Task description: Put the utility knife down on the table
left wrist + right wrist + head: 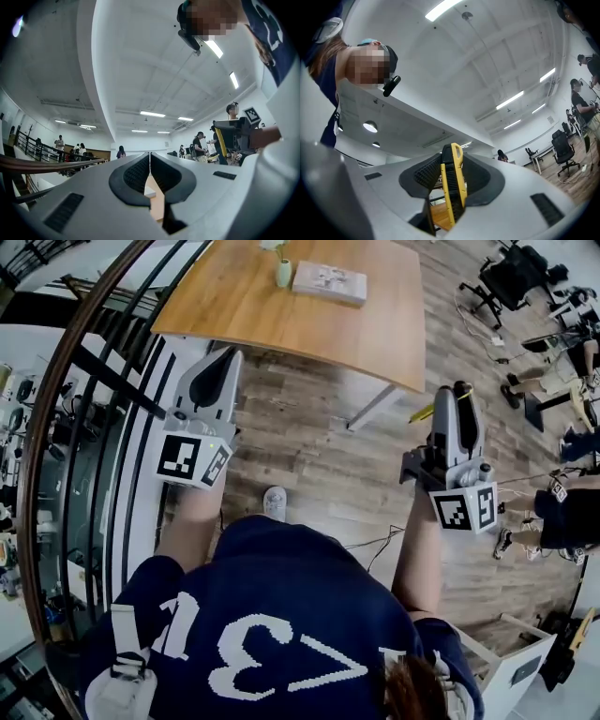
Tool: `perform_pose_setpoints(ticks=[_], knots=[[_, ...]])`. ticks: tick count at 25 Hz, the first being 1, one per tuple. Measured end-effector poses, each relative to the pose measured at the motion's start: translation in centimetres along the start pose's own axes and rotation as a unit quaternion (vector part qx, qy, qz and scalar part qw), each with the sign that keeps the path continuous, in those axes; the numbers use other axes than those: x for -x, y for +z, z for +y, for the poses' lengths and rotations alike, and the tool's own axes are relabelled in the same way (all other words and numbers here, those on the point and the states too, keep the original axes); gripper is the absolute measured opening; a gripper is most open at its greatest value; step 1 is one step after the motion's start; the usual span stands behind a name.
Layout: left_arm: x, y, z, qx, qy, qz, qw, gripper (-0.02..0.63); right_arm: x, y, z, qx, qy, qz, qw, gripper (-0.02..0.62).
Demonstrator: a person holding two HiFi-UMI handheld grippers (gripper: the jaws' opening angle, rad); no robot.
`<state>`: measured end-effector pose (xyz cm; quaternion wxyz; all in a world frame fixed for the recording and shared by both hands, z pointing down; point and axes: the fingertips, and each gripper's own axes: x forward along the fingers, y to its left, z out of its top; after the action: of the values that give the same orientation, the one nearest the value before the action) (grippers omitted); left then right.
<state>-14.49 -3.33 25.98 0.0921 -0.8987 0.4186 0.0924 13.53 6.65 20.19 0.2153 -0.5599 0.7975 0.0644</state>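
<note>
The utility knife [453,187] is yellow and black, and it stands nearly upright between the jaws of my right gripper [451,159], which is shut on it. In the head view a yellow end of the knife [422,413] sticks out left of the right gripper [461,390], held above the floor near the wooden table's [244,306] right corner. My left gripper [228,357] hovers by the table's near left edge. In the left gripper view the left gripper [150,157] has its jaws pressed together with nothing between them.
On the table's far side stand a small green vase [283,273] and a flat white box [330,282]. A dark railing [112,427] runs along the left. Office chairs [511,277] and seated people [553,507] are at the right. A white cabinet [511,667] is at the lower right.
</note>
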Motion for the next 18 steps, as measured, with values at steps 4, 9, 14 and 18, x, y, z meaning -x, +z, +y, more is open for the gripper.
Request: perform_pose_setpoints(ticks=[4, 9, 14, 18], knots=[[-2.5, -0.8, 1.3, -0.001, -0.01, 0.009, 0.9999, 0.018, -1.7, -1.4, -1.6, -0.008, -0.013, 0.006, 1.0, 0.16], [-5.1, -2.5, 2.6, 0.004, -0.009, 0.023, 0.9997, 0.018, -4.0, -2.7, -3.8, -0.016, -0.02, 0.016, 1.0, 0.16], [-7.8, -3.9, 3.0, 0.004, 0.003, 0.026, 0.9996, 0.018, -6.8, -3.7, -6.9, -0.019, -0.002, 0.013, 1.0, 0.16], [-11.4, -4.3, 3.9, -0.005, 0.023, 0.021, 0.9995, 0.018, -10.9, -4.0, -10.3, -0.026, 0.023, 0.004, 0.999, 0.16]])
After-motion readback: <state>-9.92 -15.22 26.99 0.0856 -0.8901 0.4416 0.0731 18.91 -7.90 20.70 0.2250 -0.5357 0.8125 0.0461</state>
